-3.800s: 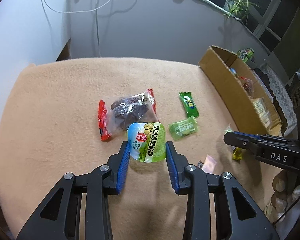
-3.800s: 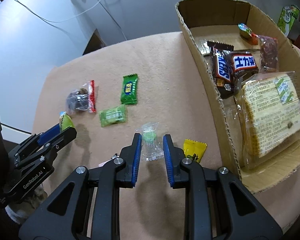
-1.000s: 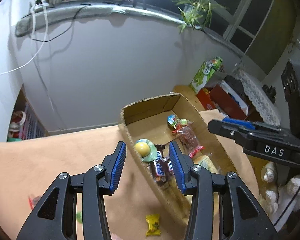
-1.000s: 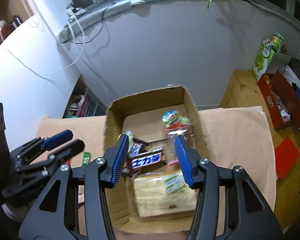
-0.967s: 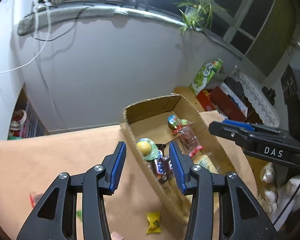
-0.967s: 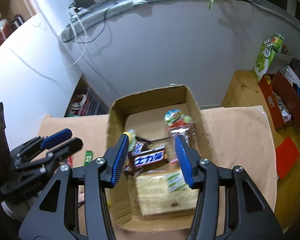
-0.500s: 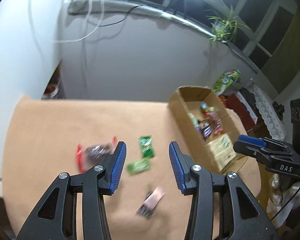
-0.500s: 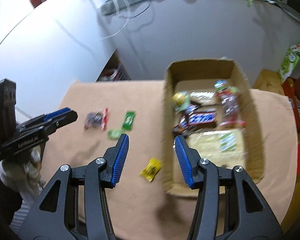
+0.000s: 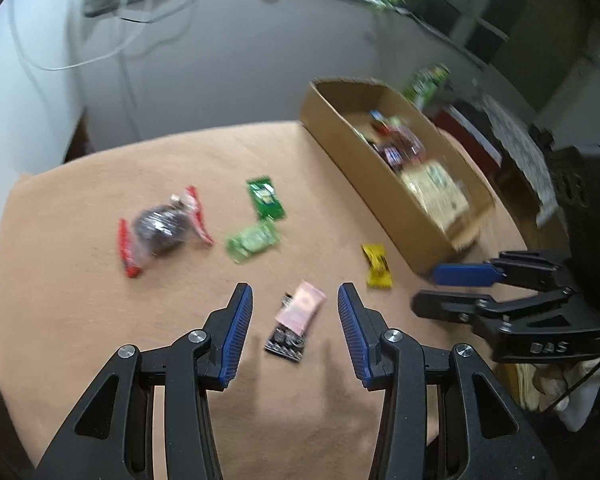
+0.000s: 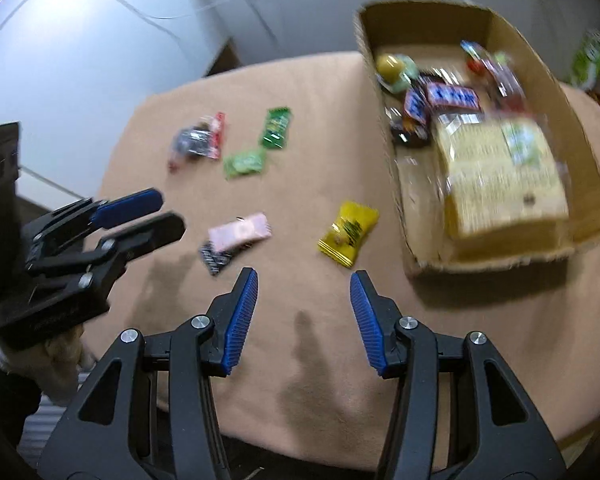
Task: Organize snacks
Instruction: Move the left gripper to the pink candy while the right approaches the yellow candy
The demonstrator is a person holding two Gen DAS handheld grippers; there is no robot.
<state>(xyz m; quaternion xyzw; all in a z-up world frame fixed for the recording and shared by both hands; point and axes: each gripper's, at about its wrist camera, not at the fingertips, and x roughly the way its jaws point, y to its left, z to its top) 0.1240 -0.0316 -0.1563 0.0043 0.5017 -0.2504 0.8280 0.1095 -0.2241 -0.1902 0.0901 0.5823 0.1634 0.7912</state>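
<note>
On tan cloth-covered table (image 10: pixel 308 208), five loose snacks lie w/ brown cardboard box (image 10: pixel 384 128) at its right side.

L gripper (image 9: pixel 295 326): blue-padded fingers (image 9: pixel 236 332) apart, nothing between pads; hangs over table, not touching. Pink-and-black flat packet (image 9: pixel 296 320) lies on cloth, seen in the gap btwn fingers from L wrist cam; no contact visible.

R gripper (image 10: pixel 303 318): fingers apart, empty, above bare cloth near front edge of table. Yellow square candy wrapper (image 10: pixel 348 234) lies just beyond its tips, close to box's near-left wall, not touching it.

Farther back on cloth, left of box:
- dark green rectangular packet (image 10: pixel 277 128)
- light green crinkled packet (image 10: pixel 245 163) just in front of it, nearly touching
- clear bag w/ red ends & dark contents (image 10: pixel 198 142) to their left, apart from both

Box contents: large clear-wrapped pale bread/cake slab (image 10: pixel 500 172) at near end; dark blue-label chocolate bars (image 10: pixel 440 102) behind it; round yellow-green jelly cup (image 10: pixel 394 66) at far-left corner; red-tinted clear packets along right wall, blurred, cannot tell what. Both views motion-blurred.
</note>
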